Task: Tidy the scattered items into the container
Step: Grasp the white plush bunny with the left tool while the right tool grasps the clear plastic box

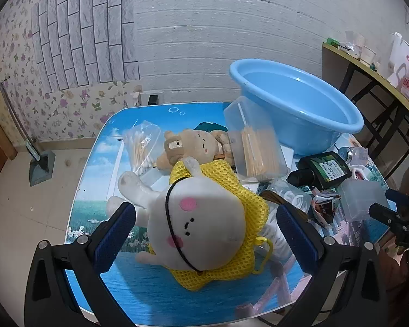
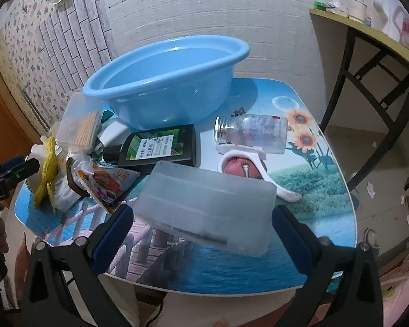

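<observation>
White plush toy [image 1: 204, 218] between left gripper [image 1: 204, 231] jaws held apart, right gripper [image 2: 203, 234] jaws apart around frosted box [image 2: 207, 207]

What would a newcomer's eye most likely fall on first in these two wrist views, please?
Probably the big blue basin, empty at the table's far side behind the clutter. Next, the white plush toy in yellow mesh lying between the open left gripper fingers, and the frosted plastic box lying between the open right gripper fingers at the near edge.
</observation>
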{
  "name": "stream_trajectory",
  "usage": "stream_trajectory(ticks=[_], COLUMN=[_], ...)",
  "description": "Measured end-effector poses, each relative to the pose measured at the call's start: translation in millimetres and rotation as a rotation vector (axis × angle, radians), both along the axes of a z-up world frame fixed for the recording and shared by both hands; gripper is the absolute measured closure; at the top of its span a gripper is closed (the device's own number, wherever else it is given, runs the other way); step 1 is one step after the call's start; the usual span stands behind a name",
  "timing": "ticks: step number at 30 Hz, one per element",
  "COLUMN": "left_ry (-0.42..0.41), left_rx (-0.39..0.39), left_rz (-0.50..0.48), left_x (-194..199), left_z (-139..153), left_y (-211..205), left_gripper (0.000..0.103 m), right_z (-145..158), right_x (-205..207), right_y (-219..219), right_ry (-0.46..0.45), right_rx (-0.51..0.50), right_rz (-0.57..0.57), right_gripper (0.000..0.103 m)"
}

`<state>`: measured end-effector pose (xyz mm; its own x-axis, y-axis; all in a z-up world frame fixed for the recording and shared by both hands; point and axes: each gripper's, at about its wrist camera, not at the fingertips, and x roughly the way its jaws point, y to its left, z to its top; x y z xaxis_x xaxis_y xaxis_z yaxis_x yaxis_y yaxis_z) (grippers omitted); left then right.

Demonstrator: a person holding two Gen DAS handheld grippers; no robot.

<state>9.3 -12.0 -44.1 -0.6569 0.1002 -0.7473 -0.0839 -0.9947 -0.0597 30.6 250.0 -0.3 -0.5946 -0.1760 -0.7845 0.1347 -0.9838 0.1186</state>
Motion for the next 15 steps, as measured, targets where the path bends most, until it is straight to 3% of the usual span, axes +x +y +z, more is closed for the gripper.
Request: stream_trajectory(ticks=[9, 15], left_ry=[-0.047, -0.053], left_rx=[0.017, 0.031], left_rz=[0.012, 0.009], left_x=[-3.7, -6.4], left_z=[-17.4, -23.9], left_y=[-5.5, -1.2], left_gripper=[0.000, 0.000], right_z=[-0.7, -4.0], right_x=[0.6, -0.8], right_y=[39.5, 39.1], right_ry=[-0.013, -0.032], right_rx=[-0.028, -0.090], right_rz=[-0.086, -0.058], right_gripper=[0.000, 0.000])
